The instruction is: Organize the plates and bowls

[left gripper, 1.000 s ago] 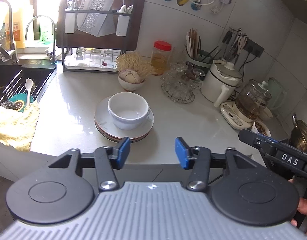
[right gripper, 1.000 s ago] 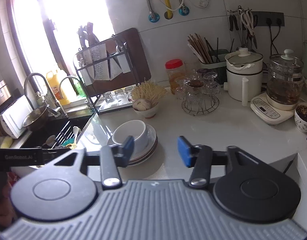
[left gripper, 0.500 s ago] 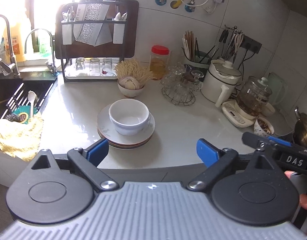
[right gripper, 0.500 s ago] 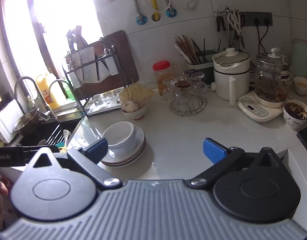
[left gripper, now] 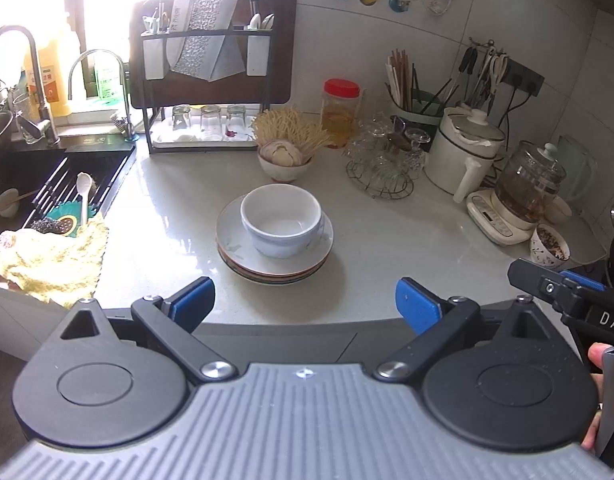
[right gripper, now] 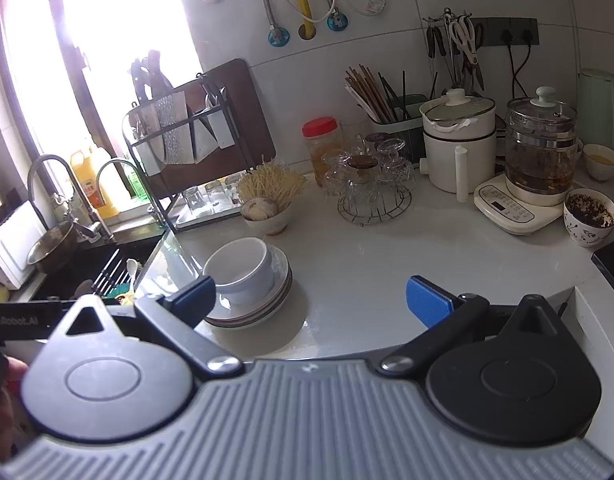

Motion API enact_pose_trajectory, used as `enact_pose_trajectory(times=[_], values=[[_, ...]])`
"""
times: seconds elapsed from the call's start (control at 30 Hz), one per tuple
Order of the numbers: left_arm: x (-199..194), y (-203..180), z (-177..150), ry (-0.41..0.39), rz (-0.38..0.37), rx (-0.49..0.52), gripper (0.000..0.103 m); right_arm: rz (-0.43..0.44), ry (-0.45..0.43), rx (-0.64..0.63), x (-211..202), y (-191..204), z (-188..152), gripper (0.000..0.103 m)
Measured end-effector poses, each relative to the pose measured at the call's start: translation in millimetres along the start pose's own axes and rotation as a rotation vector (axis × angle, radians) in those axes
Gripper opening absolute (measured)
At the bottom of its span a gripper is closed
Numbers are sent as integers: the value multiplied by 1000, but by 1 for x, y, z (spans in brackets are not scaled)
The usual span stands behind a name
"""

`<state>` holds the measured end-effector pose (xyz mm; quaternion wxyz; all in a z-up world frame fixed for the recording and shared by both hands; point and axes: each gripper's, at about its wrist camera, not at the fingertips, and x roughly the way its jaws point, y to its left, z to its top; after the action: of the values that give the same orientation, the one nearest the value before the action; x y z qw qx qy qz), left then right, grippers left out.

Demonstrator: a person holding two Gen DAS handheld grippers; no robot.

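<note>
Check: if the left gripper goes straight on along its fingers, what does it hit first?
Probably the white ceramic bowl sitting on the stack of round plates; it lies dead ahead between the open left gripper fingers. Depth is unclear, so the plates' near rim could come first.

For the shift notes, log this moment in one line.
left gripper: open, empty | right gripper: open, empty | white bowl: on plate stack, untouched

The white bowl (left gripper: 281, 224) hides the middle of the stacked plates (left gripper: 275, 268), so their count stays unclear.
</note>
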<state>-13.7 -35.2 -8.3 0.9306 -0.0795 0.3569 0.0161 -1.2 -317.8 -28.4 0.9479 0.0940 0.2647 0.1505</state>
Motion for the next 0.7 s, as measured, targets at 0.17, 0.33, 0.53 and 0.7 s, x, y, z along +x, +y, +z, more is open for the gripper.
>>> enact_pose_trajectory(times=[0.17, 0.33, 0.53, 0.7], values=[[-4, 2, -2, -12, 9, 1, 99, 0, -6, -30, -3, 3, 0, 103], [-6, 1, -4, -9, 21, 8, 99, 6, -10, -31, -4, 3, 0, 103], [-6, 2, -6, 5, 30, 10, 99, 13, -5, -38, -6, 6, -3, 103], [-7, 1, -8, 13, 30, 19, 99, 17, -7, -37, -8, 7, -5, 103]])
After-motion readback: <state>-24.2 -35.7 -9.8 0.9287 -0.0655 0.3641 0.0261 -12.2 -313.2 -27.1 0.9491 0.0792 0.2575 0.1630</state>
